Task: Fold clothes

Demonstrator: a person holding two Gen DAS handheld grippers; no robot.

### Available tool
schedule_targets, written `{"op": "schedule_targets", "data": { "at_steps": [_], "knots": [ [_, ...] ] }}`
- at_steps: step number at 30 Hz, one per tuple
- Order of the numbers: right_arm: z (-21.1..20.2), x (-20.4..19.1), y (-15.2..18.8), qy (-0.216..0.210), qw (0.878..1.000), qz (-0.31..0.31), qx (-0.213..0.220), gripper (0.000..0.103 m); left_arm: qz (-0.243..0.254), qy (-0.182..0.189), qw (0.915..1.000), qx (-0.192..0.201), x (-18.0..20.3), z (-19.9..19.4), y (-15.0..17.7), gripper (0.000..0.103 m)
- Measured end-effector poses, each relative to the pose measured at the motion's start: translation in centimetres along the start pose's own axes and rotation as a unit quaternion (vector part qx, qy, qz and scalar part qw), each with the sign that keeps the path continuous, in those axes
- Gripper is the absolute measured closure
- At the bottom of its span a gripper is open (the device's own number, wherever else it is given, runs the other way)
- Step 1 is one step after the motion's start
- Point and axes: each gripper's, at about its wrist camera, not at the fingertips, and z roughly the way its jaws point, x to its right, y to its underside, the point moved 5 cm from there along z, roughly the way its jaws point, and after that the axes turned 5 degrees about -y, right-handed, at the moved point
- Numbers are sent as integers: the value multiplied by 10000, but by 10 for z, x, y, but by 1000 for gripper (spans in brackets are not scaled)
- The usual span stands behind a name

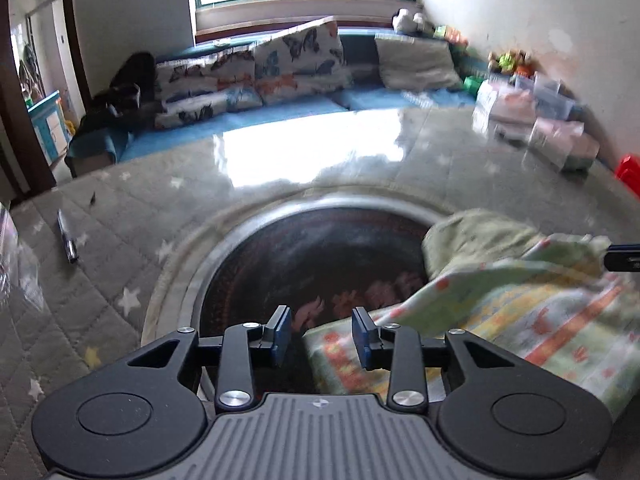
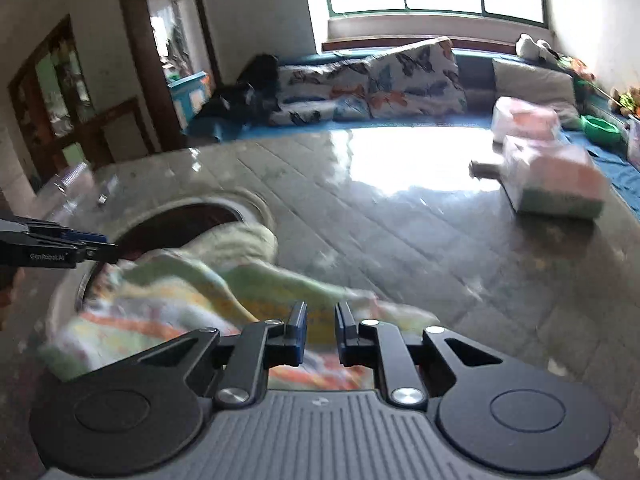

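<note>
A pale green garment (image 1: pixel 520 312) with orange and yellow print lies crumpled on the glossy table (image 1: pixel 280 168), partly over a round dark inset (image 1: pixel 312 256). My left gripper (image 1: pixel 321 334) hovers at its left edge. The jaws stand apart, with only a corner of the cloth below the gap. In the right wrist view the same garment (image 2: pixel 172 292) spreads under my right gripper (image 2: pixel 321 328). Those jaws show a narrow gap and the cloth is seen through it, not pinched. The left gripper's tip (image 2: pixel 108 250) reaches in from the left there. The right gripper's tip (image 1: pixel 616 258) shows at the edge of the left wrist view.
A pen (image 1: pixel 67 240) lies on the table at the left. Wrapped packages (image 2: pixel 552 176) sit at the far right of the table, with a red object (image 1: pixel 630 168) beside the table edge. A sofa with butterfly cushions (image 1: pixel 296 60) runs behind the table, under the window.
</note>
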Motion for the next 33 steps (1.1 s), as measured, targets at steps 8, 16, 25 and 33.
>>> {"op": "schedule_targets", "data": {
  "at_steps": [8,16,25,33],
  "knots": [
    [39,-36,-20,-453,9988,-108,-128,89,-37,974,9952,6,51,-2,-14,66],
    [75,-31,-22,-250,9990,-22,-376,89,-139,995,9945,-282,67,35,-14,66],
    [65,-11,-28,-21,9997,44,-228,84,-360,856,9952,-296,53,43,-9,64],
    [46,-15,-12,-339,9977,-217,-542,84,-23,1151,9933,128,82,-1,-8,63]
  ]
}}
